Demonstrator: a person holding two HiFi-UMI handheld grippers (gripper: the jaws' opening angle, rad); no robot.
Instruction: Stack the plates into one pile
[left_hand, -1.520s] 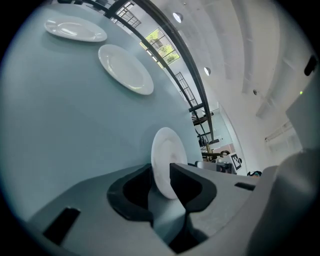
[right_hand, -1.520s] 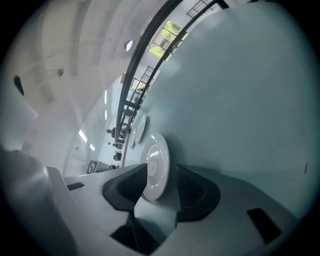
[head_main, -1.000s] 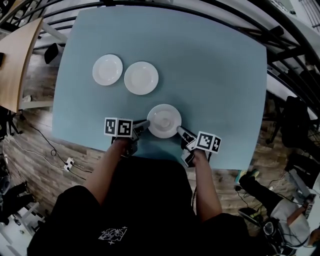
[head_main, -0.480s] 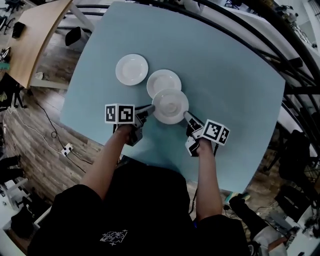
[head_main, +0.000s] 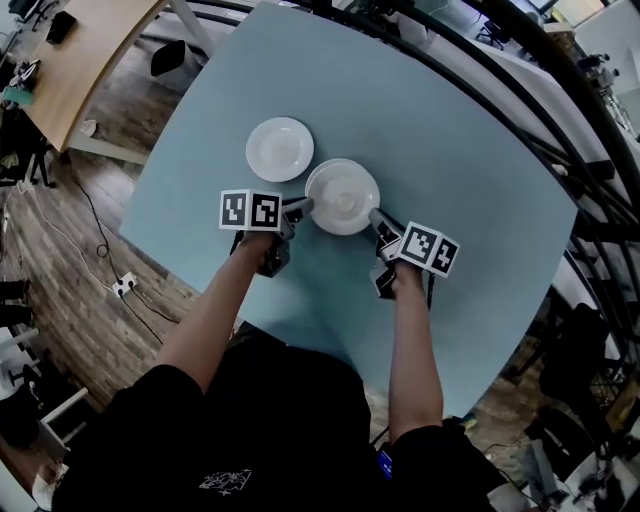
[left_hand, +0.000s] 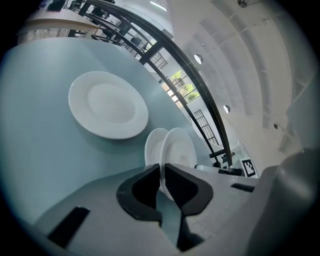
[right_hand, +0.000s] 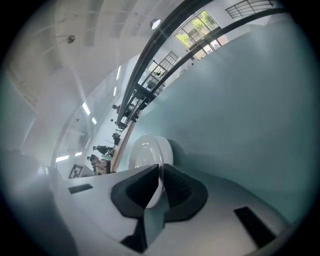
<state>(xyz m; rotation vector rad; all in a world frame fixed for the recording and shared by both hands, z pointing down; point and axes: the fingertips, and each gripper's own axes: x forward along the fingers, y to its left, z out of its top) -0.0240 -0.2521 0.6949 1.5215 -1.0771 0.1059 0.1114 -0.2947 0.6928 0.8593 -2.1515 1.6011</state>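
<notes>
Both grippers hold one white plate (head_main: 342, 197) (left_hand: 179, 149) (right_hand: 144, 156) by opposite rims, just above the blue table (head_main: 470, 200). My left gripper (head_main: 303, 206) (left_hand: 162, 176) is shut on its left rim. On the right rim my right gripper (head_main: 376, 215) (right_hand: 161, 179) is shut too. A second plate (left_hand: 152, 146) (right_hand: 165, 150) lies right under the held one and is almost fully covered in the head view. Whether the two touch I cannot tell. A third white plate (head_main: 279, 149) (left_hand: 108, 111) rests flat on the table just to the upper left.
A wooden desk (head_main: 80, 50) stands beyond the table's left corner. Black railings (head_main: 560, 110) curve round the far and right sides. Cables (head_main: 120, 285) lie on the wooden floor at left. The table's near edge runs just under my forearms.
Both grippers carried the held plate away from the table's near edge, up to the two resting plates. It now sits over the right one, which showed fully before.
</notes>
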